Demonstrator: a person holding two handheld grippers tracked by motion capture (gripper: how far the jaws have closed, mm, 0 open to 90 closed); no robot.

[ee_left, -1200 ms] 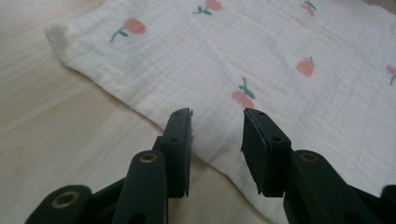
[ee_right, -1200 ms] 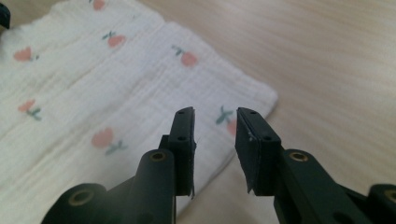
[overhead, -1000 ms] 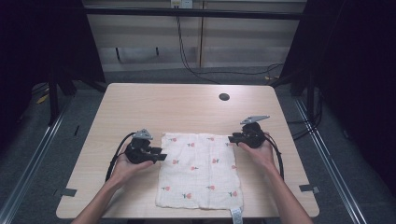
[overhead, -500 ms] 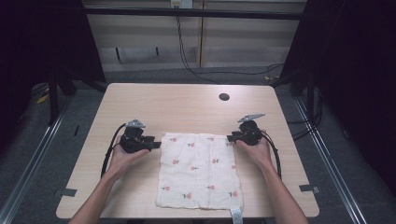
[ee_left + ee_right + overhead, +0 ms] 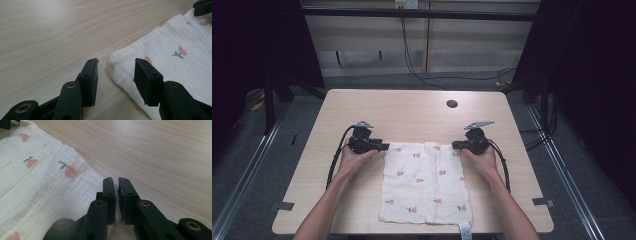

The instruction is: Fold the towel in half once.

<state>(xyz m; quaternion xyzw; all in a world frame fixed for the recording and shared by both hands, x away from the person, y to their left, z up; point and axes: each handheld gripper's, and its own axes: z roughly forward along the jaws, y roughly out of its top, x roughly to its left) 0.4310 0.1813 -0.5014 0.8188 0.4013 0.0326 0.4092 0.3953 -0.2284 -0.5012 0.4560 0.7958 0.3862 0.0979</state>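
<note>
While the person leans both forearms over the near edge, the high view shows a light wooden worktop (image 5: 412,110) with a white muslin cloth (image 5: 424,185) lying flat on its near half. The cloth has small pink flowers printed on it, and a label hangs from its near edge over the worktop's edge. The left tool (image 5: 381,147) lies at the far left corner of the cloth, held by the left hand (image 5: 354,159), and the right tool (image 5: 456,145) lies at the far right corner, held by the right hand (image 5: 479,159). A black cable (image 5: 334,160) curves from the left tool beside the forearm. A small dark round hole (image 5: 452,104) is in the far right part of the worktop, well apart from the cloth.

From the left gripper view, the left tool (image 5: 116,72) stands open, its two black jaws apart. The rounded corner of the cloth (image 5: 170,57) lies on the worktop (image 5: 55,32) between them, touching neither jaw as far as I can see. The tip of the other tool (image 5: 203,7) shows at the top right.

From the right gripper view, the right tool (image 5: 116,192) is closed on the cloth (image 5: 42,185): a thin white edge of fabric is pinched between the jaws. The cloth spreads to the left, and bare worktop (image 5: 162,152) is to the right.
</note>
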